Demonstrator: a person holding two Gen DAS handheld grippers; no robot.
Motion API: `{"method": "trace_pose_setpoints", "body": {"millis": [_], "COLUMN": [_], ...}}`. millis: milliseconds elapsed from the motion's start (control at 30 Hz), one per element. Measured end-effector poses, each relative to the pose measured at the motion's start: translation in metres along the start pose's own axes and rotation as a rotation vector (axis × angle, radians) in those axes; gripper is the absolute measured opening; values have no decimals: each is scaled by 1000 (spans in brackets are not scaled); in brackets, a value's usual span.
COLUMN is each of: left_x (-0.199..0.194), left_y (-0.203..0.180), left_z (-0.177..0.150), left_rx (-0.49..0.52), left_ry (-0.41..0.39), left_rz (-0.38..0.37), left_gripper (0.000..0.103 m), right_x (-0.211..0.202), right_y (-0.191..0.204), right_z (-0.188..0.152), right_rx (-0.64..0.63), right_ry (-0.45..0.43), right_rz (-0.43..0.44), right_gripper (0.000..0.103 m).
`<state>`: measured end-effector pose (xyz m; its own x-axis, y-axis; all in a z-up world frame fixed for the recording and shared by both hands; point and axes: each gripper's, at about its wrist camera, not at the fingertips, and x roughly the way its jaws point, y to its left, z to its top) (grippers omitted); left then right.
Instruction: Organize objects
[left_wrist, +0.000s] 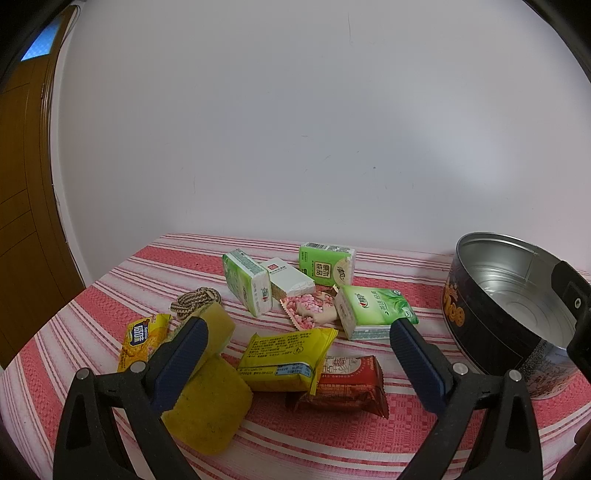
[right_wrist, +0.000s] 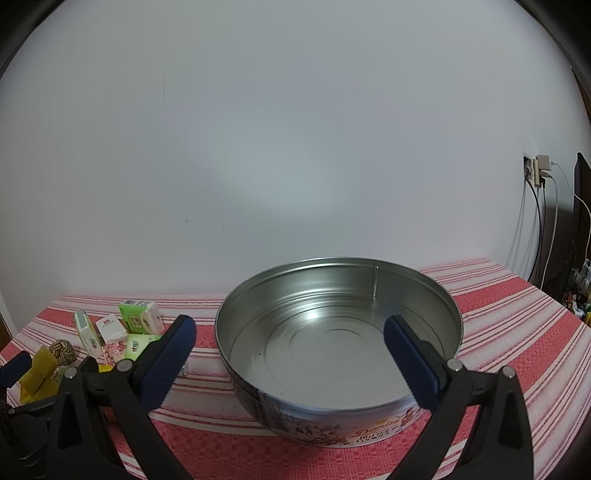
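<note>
Left tongs (left_wrist: 299, 339): jaws fully apart, empty, above the yellow snack packet (left_wrist: 284, 360) and the red packet (left_wrist: 345, 387). Yellow sponges (left_wrist: 210, 402) lie near left. Farther: green tissue packs (left_wrist: 373, 312). Right tongs (right_wrist: 288, 350): jaws apart, empty, straddling the open cookie tin (right_wrist: 340, 336), labelled "Danisa", right on the striped worktop (right_wrist: 517, 317).

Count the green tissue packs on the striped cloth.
3: an upright green paper tissue pack at left, one farthest back, and one lying nearest the round metal tin. More could be hidden.
</note>
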<state>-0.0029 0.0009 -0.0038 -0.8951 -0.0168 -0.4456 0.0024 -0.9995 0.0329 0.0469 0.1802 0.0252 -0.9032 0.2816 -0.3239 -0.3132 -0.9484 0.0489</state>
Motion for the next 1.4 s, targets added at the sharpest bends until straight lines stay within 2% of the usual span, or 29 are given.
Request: {"method": "trace_pose_setpoints", "body": {"millis": [533, 700, 833, 1000, 1167, 1400], "left_x": [-1, -5, -6, -15, -21, -21], "left_y": [-1, 1, 5, 29, 59, 106], "left_z": [-1, 0, -2, -2, -4, -13], "left_rx": [2, -4, 12, -29, 2, -5], "left_ry": [0, -24, 8, 26, 43, 103], "left_rz": [-3, -11, 10, 16, 62, 136], "left_gripper": [100, 100, 100, 100, 100, 100], "right_x": [0, 3, 5, 6, 6, 14], "right_y": [1, 3, 4, 9, 15, 28], "right_z": [0, 0, 0, -3, -6, -12], "right_rx": [-2, -13, -15, -30, -52, -77], "right_ry": [3, 12, 19, 34, 45, 126], "right_rz": [-3, -1, 13, 38, 63, 165], "right_gripper": [103, 103, 103, 103, 103, 97]}}
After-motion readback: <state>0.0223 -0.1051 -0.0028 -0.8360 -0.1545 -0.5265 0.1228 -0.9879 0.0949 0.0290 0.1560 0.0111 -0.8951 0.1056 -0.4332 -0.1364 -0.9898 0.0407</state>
